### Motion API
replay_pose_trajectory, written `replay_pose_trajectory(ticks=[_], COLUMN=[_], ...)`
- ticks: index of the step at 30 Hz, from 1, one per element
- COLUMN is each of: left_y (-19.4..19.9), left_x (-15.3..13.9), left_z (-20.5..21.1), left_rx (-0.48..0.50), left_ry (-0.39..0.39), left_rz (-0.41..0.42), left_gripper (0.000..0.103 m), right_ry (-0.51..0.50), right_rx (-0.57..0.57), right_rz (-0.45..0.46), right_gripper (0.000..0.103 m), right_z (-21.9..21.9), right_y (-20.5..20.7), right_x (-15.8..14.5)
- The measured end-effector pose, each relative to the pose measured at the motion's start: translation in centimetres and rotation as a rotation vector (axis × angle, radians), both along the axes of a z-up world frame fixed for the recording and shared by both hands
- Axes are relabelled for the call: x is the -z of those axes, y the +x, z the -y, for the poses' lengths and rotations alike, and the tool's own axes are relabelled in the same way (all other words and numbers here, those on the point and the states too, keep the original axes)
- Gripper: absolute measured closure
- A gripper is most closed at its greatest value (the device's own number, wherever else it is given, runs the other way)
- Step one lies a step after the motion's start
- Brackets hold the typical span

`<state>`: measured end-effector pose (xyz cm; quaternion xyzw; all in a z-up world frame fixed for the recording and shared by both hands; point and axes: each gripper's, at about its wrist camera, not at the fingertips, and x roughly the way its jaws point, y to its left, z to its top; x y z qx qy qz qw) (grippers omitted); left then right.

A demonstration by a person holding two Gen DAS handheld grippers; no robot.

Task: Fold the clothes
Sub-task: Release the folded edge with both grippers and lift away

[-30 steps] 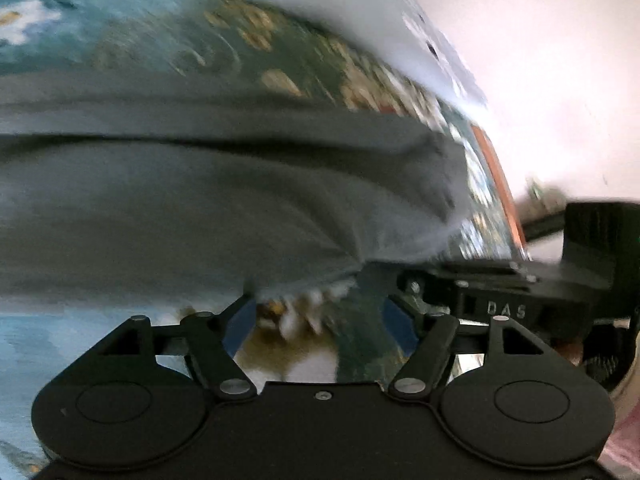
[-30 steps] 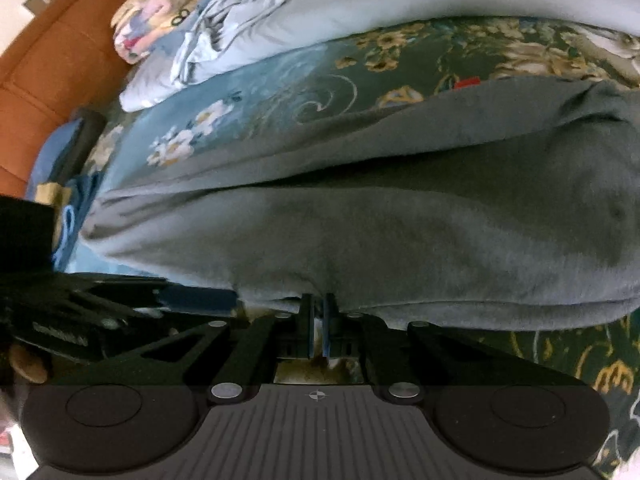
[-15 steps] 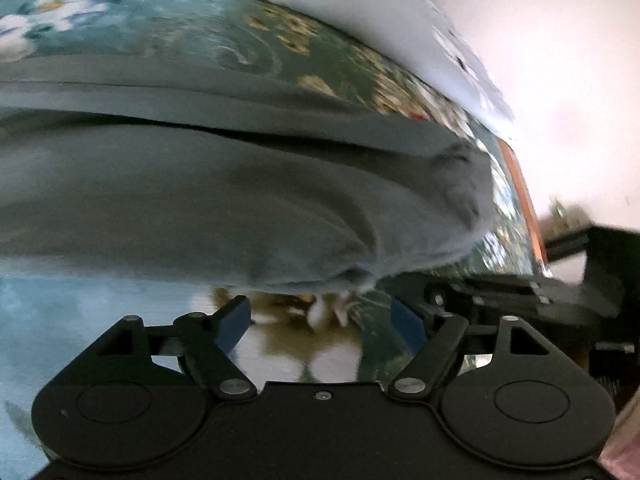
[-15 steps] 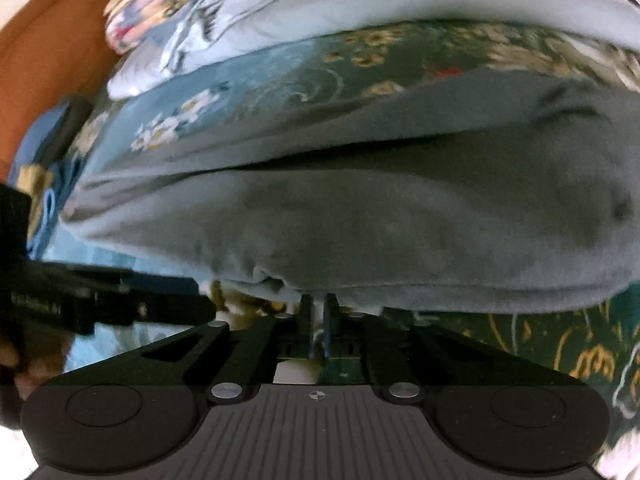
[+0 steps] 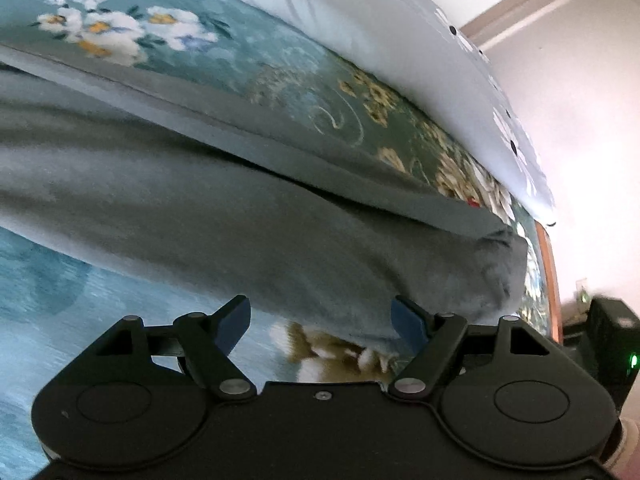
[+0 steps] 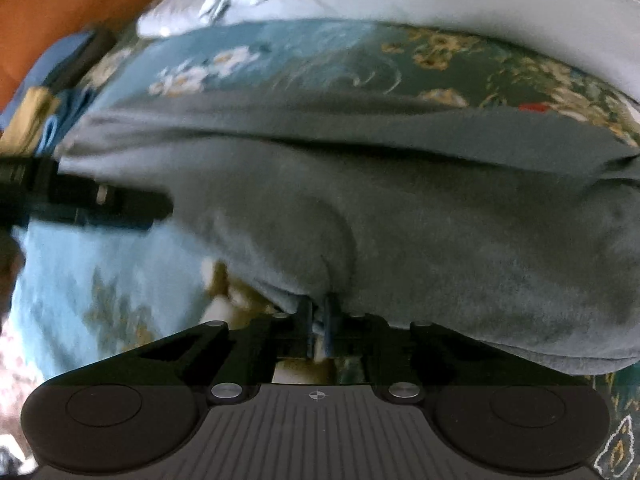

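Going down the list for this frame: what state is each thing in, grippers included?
Grey garment: folded lengthwise, lying on the floral bedspread.
Left gripper: open, nothing between its pads, near the garment's edge.
Right gripper: shut on the garment's near edge.
Pale duvet: bunched along the far side of the bed.

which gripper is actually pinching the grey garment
The right gripper: its jaws are shut on the grey garment's near edge. The left gripper stands open, holding nothing.

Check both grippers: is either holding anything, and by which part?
The right gripper is shut on the near folded edge of the grey garment. The left gripper is open, holding nothing.
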<state>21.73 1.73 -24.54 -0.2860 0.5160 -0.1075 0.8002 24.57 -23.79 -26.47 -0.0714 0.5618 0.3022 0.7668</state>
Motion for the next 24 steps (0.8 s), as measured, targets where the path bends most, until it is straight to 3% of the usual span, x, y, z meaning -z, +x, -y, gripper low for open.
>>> replay_pose_trajectory(ticks=[9, 15, 18, 21, 24], left_y=[-0.3, -0.4, -0.6, -0.6, -0.3], left_x=[-0.4, -1.3, -2.1, -2.9, -3.3], left_z=[-1.1, -1.5, -1.9, -1.9, -0.6], left_rx=[-0.033, -0.062, -0.101, -0.125, -0.098], left_ry=[0.010, 0.025, 0.043, 0.072, 0.112], left_rz=[-0.008, -0.005, -0.008, -0.001, 0.017], left_gripper=[0.027, 0.026, 0.026, 0.026, 0.025], right_ry=[-0.047, 0.007, 0.044, 0.094, 0.155], right_rx=[-0.018, 0.051, 0.177, 0.412, 0.692], right_rz=[-0.017, -0.012, 0.004, 0.006, -0.022], right_gripper=[0.099, 0.096, 0.086, 0.081, 0.070], right_z=[-0.5, 0.8, 3.3, 8.1, 14.1], right_y=[-0.5, -1.0, -1.1, -0.7, -0.2], right_x=[0.6, -1.2, -2.3, -2.6, -2.1])
